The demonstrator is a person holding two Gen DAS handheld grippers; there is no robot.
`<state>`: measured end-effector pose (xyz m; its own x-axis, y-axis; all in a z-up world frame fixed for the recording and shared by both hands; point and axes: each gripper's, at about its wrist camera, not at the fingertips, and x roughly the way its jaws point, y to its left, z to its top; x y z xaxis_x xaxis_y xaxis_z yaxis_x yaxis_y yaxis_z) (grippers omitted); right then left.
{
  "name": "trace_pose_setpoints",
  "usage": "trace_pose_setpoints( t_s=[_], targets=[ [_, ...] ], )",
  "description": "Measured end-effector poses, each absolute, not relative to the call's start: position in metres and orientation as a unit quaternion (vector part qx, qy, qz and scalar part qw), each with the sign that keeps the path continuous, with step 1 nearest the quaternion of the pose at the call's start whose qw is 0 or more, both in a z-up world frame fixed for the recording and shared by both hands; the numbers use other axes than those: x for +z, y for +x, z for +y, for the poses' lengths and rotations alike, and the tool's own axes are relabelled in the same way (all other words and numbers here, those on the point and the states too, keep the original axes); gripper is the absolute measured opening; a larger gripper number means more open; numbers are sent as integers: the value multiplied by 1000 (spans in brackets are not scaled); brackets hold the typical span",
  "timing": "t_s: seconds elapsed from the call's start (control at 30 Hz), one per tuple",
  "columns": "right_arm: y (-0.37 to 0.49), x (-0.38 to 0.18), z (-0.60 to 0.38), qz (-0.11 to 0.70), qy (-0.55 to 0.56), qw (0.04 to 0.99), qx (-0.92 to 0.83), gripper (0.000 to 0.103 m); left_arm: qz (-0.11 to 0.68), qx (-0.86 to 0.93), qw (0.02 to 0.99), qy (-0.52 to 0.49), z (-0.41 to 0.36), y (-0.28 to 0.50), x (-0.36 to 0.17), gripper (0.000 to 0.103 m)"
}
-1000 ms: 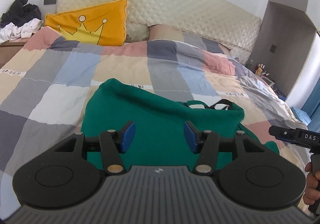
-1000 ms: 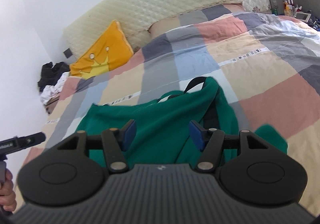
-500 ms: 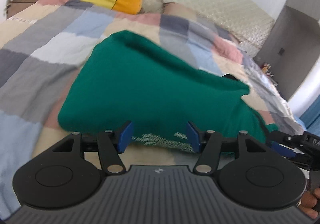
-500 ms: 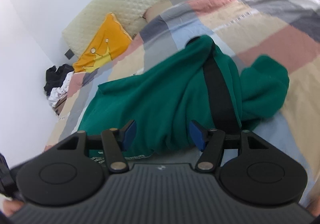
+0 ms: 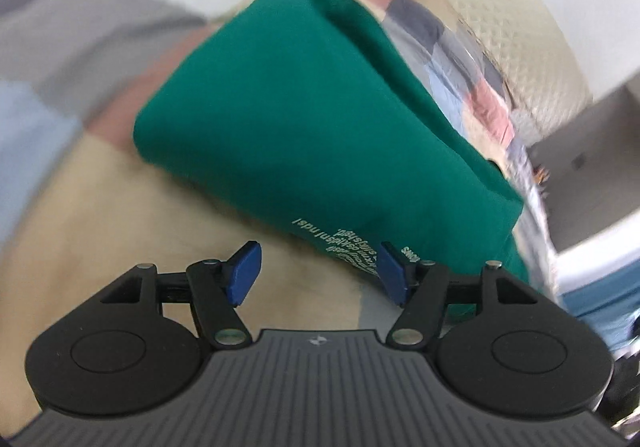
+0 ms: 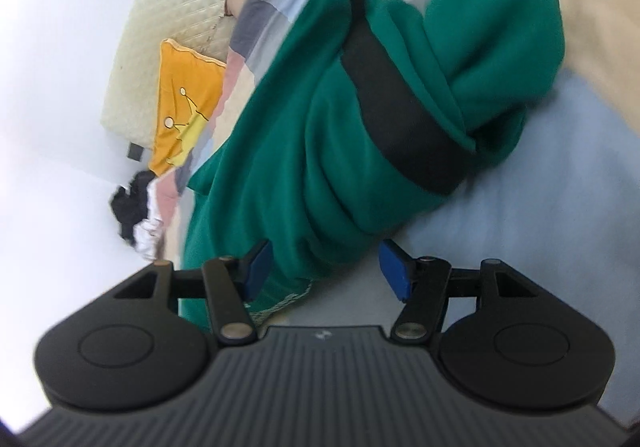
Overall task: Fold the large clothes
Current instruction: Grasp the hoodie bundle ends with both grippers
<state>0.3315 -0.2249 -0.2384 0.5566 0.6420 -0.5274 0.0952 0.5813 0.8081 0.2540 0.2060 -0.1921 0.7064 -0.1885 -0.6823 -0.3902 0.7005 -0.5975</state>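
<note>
A green garment [image 5: 304, 119] with white printed text near its hem lies bunched on the patchwork quilt [image 5: 120, 207]. My left gripper [image 5: 318, 273] is open and empty, low over the quilt just short of the printed hem. In the right wrist view the same garment [image 6: 304, 151] shows a black band [image 6: 396, 115] across it and a rolled part at the right. My right gripper [image 6: 324, 269] is open, with the garment's near edge between its blue fingertips [image 6: 256, 263]. Both views are tilted and blurred.
A yellow crown pillow [image 6: 184, 107] leans on the quilted cream headboard [image 6: 168, 19]. A pile of dark and white clothes [image 6: 136, 215] lies at the bed's left side. A grey alcove [image 5: 592, 159] is at the right of the bed.
Both grippers have dropped and tilted toward the garment's near edge, which now looms much closer. Both stay open. The garment has not moved.
</note>
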Motion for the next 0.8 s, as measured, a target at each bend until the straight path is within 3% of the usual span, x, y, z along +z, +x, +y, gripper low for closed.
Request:
trace_pose_setpoints(
  t_s=[0.03, 0.07, 0.1, 0.57, 0.8],
  targets=[
    [332, -240, -225, 438, 428, 771, 176, 68, 377, 63, 841, -384, 208, 254, -193, 69],
    [333, -242, -224, 438, 433, 767, 177, 84, 374, 65, 841, -385, 209, 255, -194, 70],
    [334, -243, -224, 438, 439, 763, 181, 93, 370, 66, 839, -393, 211, 255, -195, 71],
    [336, -266, -243, 411, 533, 726, 142, 92, 260, 68, 749, -606, 264, 238, -231, 75],
    [325, -275, -253, 390, 560, 723, 107, 92, 258, 61, 736, -623, 264, 257, -240, 78]
  ],
)
